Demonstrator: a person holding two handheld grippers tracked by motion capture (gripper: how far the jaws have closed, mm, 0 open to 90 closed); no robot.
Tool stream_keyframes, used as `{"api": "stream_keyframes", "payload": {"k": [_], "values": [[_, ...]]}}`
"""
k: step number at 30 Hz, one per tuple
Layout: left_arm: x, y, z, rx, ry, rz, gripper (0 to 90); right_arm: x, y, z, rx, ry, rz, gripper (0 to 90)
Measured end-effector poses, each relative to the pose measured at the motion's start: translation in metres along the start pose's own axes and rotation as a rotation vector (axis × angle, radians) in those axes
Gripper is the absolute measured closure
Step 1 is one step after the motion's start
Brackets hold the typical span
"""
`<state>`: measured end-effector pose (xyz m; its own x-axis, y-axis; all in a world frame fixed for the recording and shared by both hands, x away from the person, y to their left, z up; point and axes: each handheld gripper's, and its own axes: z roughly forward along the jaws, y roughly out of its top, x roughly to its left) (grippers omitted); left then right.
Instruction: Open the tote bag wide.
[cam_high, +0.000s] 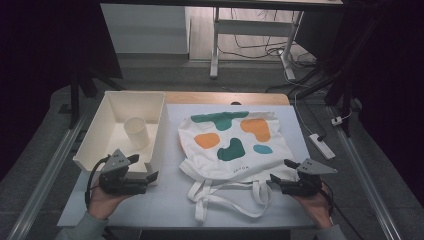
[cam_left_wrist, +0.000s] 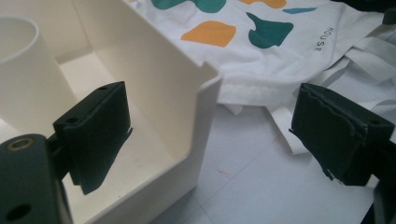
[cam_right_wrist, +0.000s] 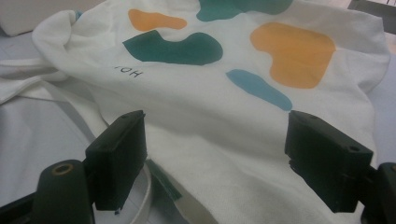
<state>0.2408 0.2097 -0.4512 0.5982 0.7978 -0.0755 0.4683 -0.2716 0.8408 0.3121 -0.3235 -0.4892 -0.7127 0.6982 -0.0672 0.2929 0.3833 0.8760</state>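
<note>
Approach step, nothing gripped. Left hand-held gripper (cam_high: 145, 169) wide open, straddling bin (cam_high: 150, 155) corner. Right hand-held gripper (cam_high: 281, 171) wide open, empty, bag (cam_high: 227, 145) edge just ahead. Next: likely advance, pinch bag opening hem.

The high view is dim and soft, its left and right edges sunk in near-black; only the table (cam_high: 175, 200) in the middle catches even light from above. Both gripper views are brighter but hazy, the black jaws at the bottom slightly blurred. Shadows are faint; no glare.
</note>
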Motion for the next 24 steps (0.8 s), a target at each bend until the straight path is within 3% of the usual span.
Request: {"api": "stream_keyframes", "payload": {"k": [7, 8, 10, 12, 13, 15, 24], "values": [[-0.021, 0.011, -0.005, -0.028, -0.055, 0.059, 12.9, 0.0, 0.0, 0.0, 0.003, -0.006, 0.003, 20.9], [-0.024, 0.012, -0.005, -0.025, -0.045, 0.067, 12.1, 0.0, 0.0, 0.0, 0.002, -0.008, 0.003, 20.9], [-0.026, 0.013, -0.005, -0.025, -0.037, 0.074, 11.0, 0.001, 0.0, 0.0, 0.002, -0.01, 0.002, 20.9], [-0.026, 0.014, -0.006, -0.044, -0.038, 0.072, 13.8, 0.001, 0.0, 0.0, 0.003, -0.01, 0.0, 21.0], [-0.027, 0.015, -0.01, -0.079, -0.041, 0.06, 14.5, 0.001, 0.0, 0.0, 0.005, -0.01, 0.0, 21.0], [-0.029, 0.017, -0.013, -0.087, -0.043, 0.066, 14.5, 0.002, 0.0, 0.0, 0.005, -0.01, -0.002, 21.1], [-0.048, 0.027, -0.008, -0.087, -0.11, 0.115, 14.5, 0.002, 0.0, 0.0, 0.004, -0.011, -0.002, 21.4]]}}
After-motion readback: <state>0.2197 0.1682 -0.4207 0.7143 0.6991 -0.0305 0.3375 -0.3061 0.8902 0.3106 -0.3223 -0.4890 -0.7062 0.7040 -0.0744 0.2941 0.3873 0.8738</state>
